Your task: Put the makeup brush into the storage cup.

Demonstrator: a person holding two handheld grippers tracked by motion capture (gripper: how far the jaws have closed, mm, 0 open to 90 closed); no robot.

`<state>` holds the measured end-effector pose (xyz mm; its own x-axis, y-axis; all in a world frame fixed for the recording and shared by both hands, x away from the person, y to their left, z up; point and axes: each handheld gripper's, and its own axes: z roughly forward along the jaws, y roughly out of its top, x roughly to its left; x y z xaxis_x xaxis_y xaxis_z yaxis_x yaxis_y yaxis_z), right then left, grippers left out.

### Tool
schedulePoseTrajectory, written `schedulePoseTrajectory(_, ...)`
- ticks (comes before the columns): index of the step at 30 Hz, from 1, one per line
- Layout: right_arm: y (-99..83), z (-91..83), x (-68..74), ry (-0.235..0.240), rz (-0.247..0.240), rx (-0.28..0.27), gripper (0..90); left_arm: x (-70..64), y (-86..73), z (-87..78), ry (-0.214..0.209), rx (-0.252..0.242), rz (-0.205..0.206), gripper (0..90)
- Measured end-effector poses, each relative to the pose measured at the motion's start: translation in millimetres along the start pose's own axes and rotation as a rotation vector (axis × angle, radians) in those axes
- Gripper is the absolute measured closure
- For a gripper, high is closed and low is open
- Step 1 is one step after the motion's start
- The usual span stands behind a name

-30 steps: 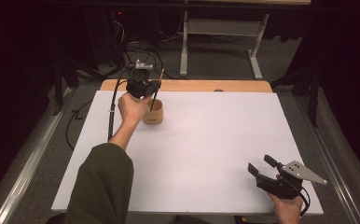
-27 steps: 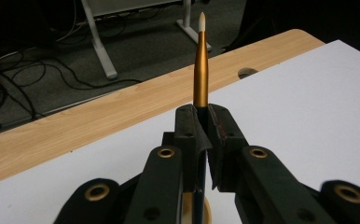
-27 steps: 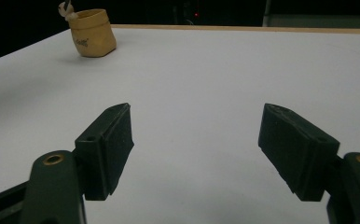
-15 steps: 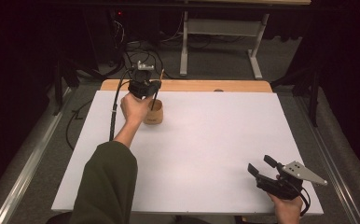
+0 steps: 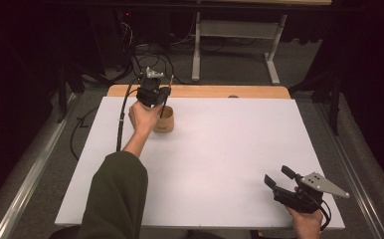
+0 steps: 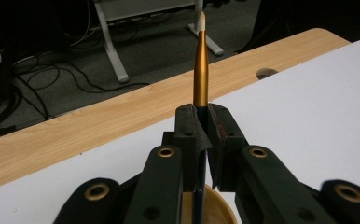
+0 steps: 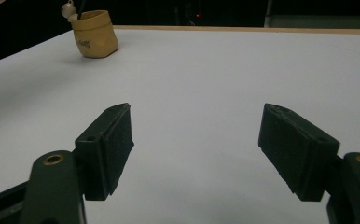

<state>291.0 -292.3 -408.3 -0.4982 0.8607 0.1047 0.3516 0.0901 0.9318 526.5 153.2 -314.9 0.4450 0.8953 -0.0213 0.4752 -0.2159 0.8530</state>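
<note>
You have almost nothing to read here. In the right gripper view, the tan cup standing at about 11 o'clock on the white surface carries a small dark marking on its front wall, but it is too small and blurred to make out. Nothing else bears legible text, numbers or signs.

We shifted the left gripper slightly toward the person's side of the table, keeping it above the cup. The left forearm moved a little to the left in the high view, with the pen clamped throughout.
</note>
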Motion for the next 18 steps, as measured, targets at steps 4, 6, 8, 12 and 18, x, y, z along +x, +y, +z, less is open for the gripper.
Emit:
schedulePoseTrajectory(4, 0.0, 0.2, -0.1, -0.001, 0.000, 0.002, 27.9, 0.9, -1.2, -0.2, -0.004, -0.001, -0.002, 83.0)
schedulePoseTrajectory(6, 0.0, 0.4, 0.0, 0.002, 0.001, 0.006, 27.9, 0.5, -1.6, -0.1, -0.009, 0.000, -0.001, 83.0)
schedulePoseTrajectory(8, 0.0, 0.4, 0.1, 0.002, 0.001, 0.007, 27.9, -0.4, -2.3, 0.4, -0.012, 0.004, 0.004, 83.0)
schedulePoseTrajectory(12, 0.0, 0.1, 0.3, 0.001, 0.000, 0.003, 27.9, -1.2, -5.2, 1.4, -0.011, 0.005, 0.004, 83.0)
schedulePoseTrajectory(18, 0.1, 0.0, 0.7, 0.001, -0.007, 0.003, 27.9, -2.8, -7.6, 2.8, -0.009, 0.013, 0.011, 83.0)
